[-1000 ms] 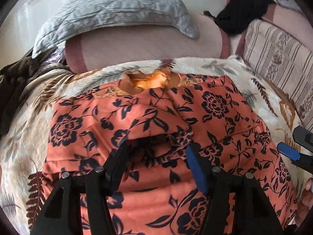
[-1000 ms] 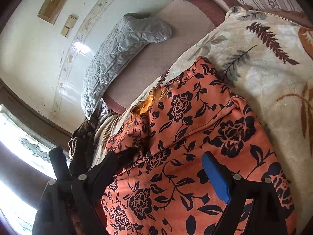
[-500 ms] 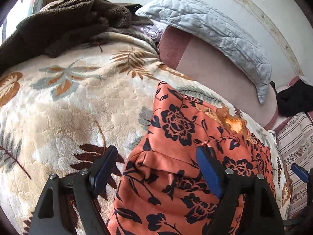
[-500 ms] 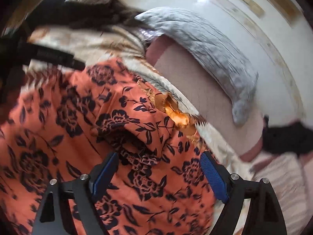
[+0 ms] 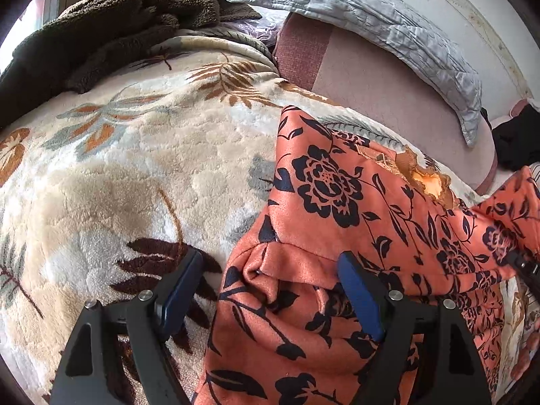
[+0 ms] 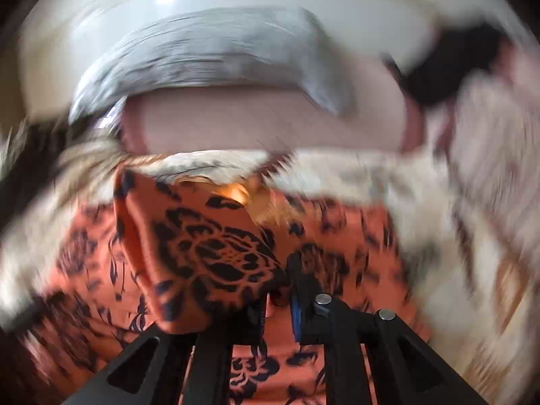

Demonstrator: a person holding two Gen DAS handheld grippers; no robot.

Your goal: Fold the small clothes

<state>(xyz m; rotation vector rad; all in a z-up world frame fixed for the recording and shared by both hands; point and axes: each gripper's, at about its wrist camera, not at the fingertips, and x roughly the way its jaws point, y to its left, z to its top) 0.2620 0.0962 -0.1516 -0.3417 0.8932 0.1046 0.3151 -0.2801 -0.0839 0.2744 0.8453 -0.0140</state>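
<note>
An orange garment with black flowers [image 5: 337, 202] lies rumpled on a cream leaf-patterned blanket [image 5: 135, 168]. My left gripper [image 5: 268, 263] stands open, tilted down over the garment's left edge. One blue-padded finger is over the blanket and the other over the cloth, with a bunched fold between them and neither pad pressing. In the blurred right wrist view my right gripper [image 6: 280, 290] has its jaws closing, nearly together, on a fold of the garment [image 6: 209, 246]. The left wrist view shows that part of the cloth raised at the far right beside the right gripper [image 5: 526, 270].
A grey quilted pillow [image 5: 388, 23] rests along a pinkish cushion [image 5: 371, 94] against the white wall. A brown fleece [image 5: 118, 23] is heaped at the blanket's far left. A black cloth [image 5: 516, 141] lies at the far right.
The right jaws went from wide apart to nearly together on a garment fold, and that view swung. The left gripper shifted to the garment's left edge, rolled, then held still.
</note>
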